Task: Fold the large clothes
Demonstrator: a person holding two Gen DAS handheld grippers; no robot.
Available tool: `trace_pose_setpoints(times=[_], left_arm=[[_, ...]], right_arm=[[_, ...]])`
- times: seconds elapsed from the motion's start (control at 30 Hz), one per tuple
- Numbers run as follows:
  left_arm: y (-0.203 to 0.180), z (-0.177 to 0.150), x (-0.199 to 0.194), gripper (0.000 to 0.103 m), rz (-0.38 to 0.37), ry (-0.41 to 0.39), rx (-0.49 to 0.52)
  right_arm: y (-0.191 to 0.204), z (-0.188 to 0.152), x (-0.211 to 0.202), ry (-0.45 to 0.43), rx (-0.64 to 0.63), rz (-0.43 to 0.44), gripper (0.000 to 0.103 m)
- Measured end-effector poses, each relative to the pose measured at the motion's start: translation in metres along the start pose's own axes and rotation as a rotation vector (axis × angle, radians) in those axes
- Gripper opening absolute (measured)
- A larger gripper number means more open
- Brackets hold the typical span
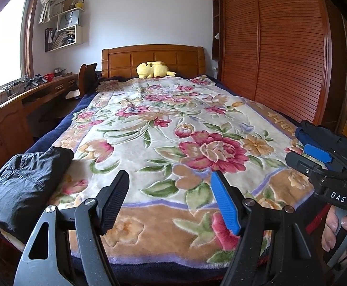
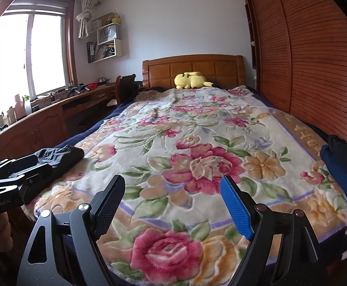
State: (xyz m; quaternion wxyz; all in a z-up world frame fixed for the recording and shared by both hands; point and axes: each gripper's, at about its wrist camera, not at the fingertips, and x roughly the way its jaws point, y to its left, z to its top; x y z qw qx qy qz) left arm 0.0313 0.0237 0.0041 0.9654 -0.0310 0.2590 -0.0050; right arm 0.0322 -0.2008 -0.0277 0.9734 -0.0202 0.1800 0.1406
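A folded black garment point(image 1: 23, 181) lies on the bed's near left corner, also in the right wrist view point(image 2: 61, 156). A dark blue and black pile of clothing point(image 1: 325, 138) sits at the bed's right edge point(image 2: 342, 164). My left gripper point(image 1: 170, 202) hovers over the foot of the floral blanket point(image 1: 173, 124), jaws wide apart with nothing between them. My right gripper point(image 2: 173, 206) is likewise open and holds nothing above the blanket point(image 2: 197, 131). In the left wrist view the right gripper point(image 1: 316, 164) shows at the right edge, beside the blue pile.
A yellow plush toy point(image 1: 153, 69) rests by the wooden headboard point(image 1: 154, 58). A slatted wooden wardrobe point(image 1: 280, 47) runs along the bed's right side. A long wooden desk point(image 2: 42, 119) with clutter stands left under the window. A person's hand point(image 1: 340, 231) grips the right handle.
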Motion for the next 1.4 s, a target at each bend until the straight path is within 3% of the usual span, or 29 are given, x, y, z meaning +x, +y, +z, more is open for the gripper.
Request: trace_pose_setpoints(times=[1.4], left_arm=[[-0.0045,-0.0002,-0.0029,0.072,0.002,-0.001,0.003]], right_arm=[[-0.0005,0.0006,-0.001,-0.012,0.006,-0.002,0.083]])
